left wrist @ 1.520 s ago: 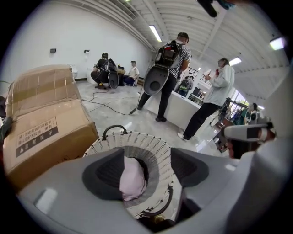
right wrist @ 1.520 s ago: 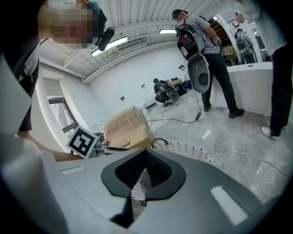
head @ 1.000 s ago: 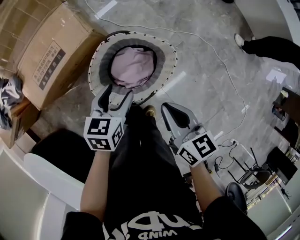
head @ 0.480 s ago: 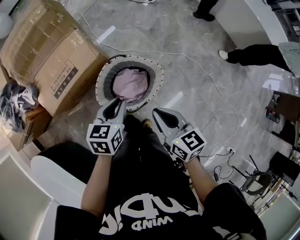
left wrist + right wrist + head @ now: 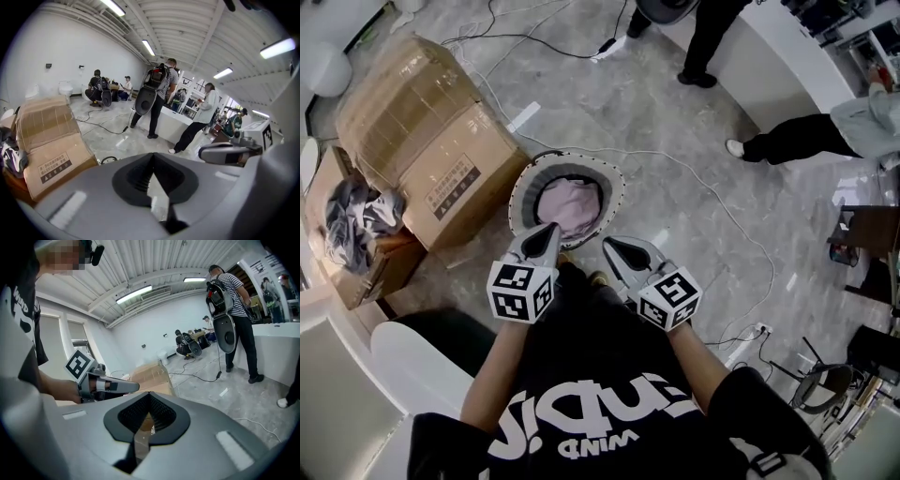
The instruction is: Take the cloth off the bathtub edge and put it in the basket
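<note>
Pink cloth [image 5: 567,204] lies bunched inside round basket [image 5: 521,192], which stands on the grey floor just beside a cardboard box [image 5: 422,122]. Left gripper [image 5: 551,231] shows at the basket's near rim in head view; its jaws have just been closing and now meet, nothing between them. Right gripper [image 5: 612,246] is alongside, jaws also together and empty; the 2 are clear of the cloth.

The bathtub [image 5: 411,361] runs off the head view's left and bottom edges, leaving only a curved white corner. One bystander [image 5: 705,42] is cut off by the top edge and another [image 5: 797,139] by the right edge. The label [image 5: 453,187] on the carton [image 5: 403,103] is too small to read, and the basket [image 5: 521,192] wall hides the cloth's [image 5: 570,202] edges.
</note>
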Demonstrator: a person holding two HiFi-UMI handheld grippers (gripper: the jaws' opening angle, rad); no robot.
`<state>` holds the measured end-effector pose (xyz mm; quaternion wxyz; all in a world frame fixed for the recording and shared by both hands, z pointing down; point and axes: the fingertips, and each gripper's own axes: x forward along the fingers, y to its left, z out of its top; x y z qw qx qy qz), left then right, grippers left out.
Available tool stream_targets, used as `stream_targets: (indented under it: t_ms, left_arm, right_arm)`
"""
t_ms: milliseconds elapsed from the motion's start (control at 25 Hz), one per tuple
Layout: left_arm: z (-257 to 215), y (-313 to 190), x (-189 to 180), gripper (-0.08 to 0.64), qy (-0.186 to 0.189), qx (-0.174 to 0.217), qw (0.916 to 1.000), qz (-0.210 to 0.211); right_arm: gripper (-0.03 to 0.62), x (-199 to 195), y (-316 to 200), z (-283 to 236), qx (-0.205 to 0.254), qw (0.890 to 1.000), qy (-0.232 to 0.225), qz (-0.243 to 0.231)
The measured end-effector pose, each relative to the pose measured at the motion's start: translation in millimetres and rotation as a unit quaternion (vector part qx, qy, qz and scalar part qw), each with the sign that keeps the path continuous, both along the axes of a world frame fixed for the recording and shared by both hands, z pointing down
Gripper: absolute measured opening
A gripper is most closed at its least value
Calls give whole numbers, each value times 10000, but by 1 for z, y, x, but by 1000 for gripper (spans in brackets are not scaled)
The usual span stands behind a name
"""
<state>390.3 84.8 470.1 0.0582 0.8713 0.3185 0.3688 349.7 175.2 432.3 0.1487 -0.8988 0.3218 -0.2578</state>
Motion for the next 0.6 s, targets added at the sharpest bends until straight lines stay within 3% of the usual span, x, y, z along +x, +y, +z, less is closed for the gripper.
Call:
stream_targets:
  t_ms: [280, 600]
  left_arm:
    - [-77, 4, -16, -5, 682, -383, 9954, 562]
    - [-147, -11, -26, -5, 1685, -1032, 9784, 616]
  right_arm:
    - [6, -8, -5, -63, -28, 9977, 675, -79]
    - [5, -5, 15, -110, -111, 9904, 1359, 211]
